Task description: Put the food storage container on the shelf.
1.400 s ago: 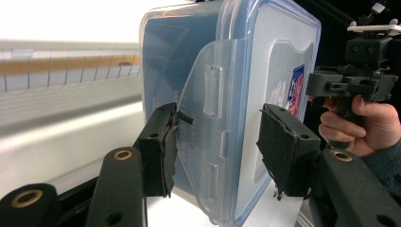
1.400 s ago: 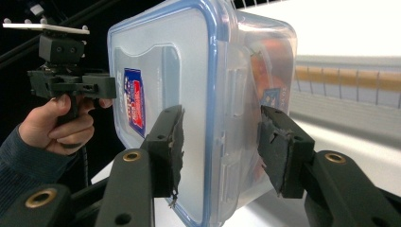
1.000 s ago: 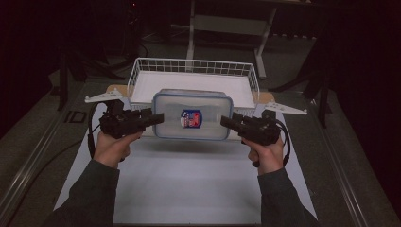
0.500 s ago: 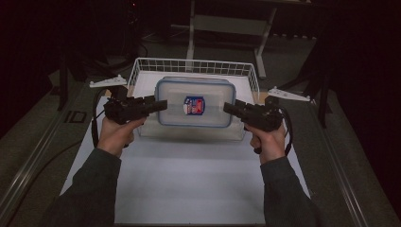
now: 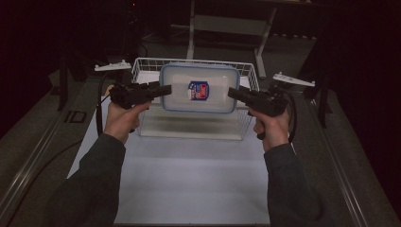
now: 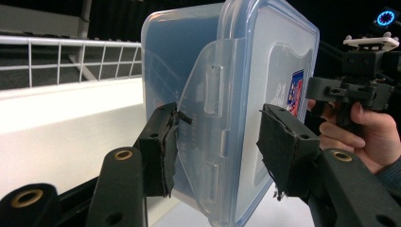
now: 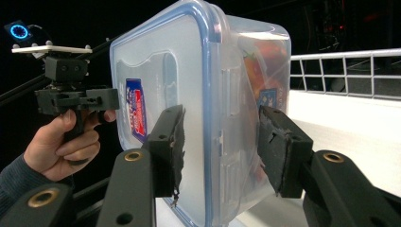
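Both grippers are seen closed on the short ends of a clear rectangular plastic food container with a blue-rimmed lid (image 5: 200, 88), which is held in the air between them. At the near end of the left gripper view, the left gripper (image 6: 215, 142) is clamped across the container's end, one pad pressed against the side clip and the other set against the lid. From the opposite end, the right gripper (image 7: 222, 144) is closed in the same way, with one pad on the lid and one on the body. A red and blue label (image 5: 198, 90) is carried on the lid. Beneath and beyond the container, a white wire basket (image 5: 243, 71) is seen on the white table (image 5: 189, 179).
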`<act>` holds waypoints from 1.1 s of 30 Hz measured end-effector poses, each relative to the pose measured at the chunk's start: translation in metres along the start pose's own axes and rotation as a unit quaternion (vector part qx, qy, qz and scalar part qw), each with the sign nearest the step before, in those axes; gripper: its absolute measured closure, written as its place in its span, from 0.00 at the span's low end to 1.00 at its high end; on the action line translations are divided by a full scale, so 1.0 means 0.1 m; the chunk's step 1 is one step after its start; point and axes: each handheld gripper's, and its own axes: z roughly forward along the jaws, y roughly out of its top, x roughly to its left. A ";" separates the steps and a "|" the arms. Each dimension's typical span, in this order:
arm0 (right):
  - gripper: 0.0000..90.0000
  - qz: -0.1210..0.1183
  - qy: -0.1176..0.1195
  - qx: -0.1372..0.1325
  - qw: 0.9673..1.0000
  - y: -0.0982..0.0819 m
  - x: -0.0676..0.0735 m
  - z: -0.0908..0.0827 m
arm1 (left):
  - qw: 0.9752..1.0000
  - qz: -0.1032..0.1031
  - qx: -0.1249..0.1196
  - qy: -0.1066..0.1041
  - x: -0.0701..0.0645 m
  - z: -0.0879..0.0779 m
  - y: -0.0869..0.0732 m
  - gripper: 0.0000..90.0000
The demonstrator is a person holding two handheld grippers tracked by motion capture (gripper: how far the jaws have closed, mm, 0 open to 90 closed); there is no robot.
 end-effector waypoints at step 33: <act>0.46 0.120 -0.065 0.015 0.991 -0.03 -0.48 0.57 | 0.993 -0.096 -0.006 0.074 0.53 0.38 -0.07 0.54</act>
